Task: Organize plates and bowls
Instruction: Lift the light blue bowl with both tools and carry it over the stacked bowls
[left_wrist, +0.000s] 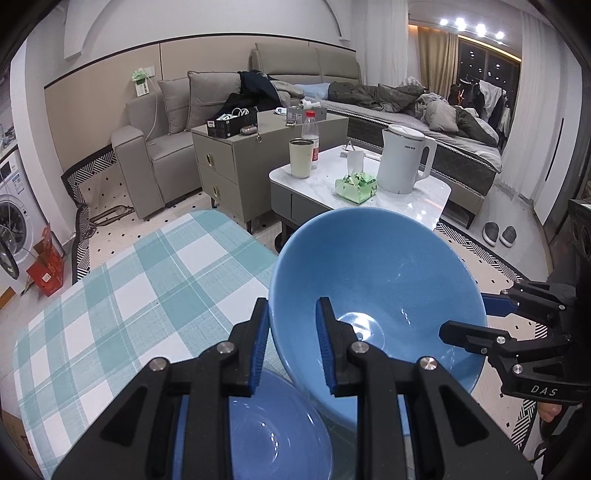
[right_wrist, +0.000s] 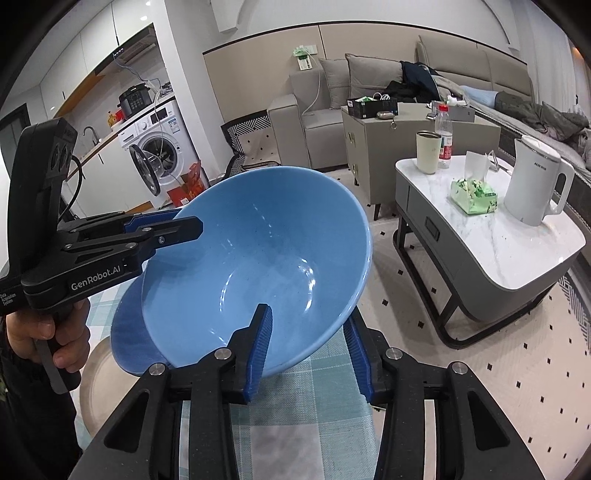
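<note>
A large blue bowl (left_wrist: 380, 280) is held tilted above the checked table by both grippers. My left gripper (left_wrist: 291, 343) is shut on its near left rim, one finger inside and one outside. My right gripper (right_wrist: 306, 347) is shut on the opposite rim; it shows at the right of the left wrist view (left_wrist: 476, 321), and the left gripper shows in the right wrist view (right_wrist: 177, 225). A blue plate (left_wrist: 280, 432) lies on the table below the bowl (right_wrist: 258, 258); it also shows under the bowl in the right wrist view (right_wrist: 127, 343). A beige plate (right_wrist: 96, 387) lies further left.
The table has a teal checked cloth (left_wrist: 129, 302). Beyond its edge stands a low white marble coffee table (left_wrist: 417, 203) with a kettle (left_wrist: 402, 162), tissue pack, cup and bottle. A grey cabinet (left_wrist: 229, 166), a sofa and a washing machine (right_wrist: 162, 155) stand behind.
</note>
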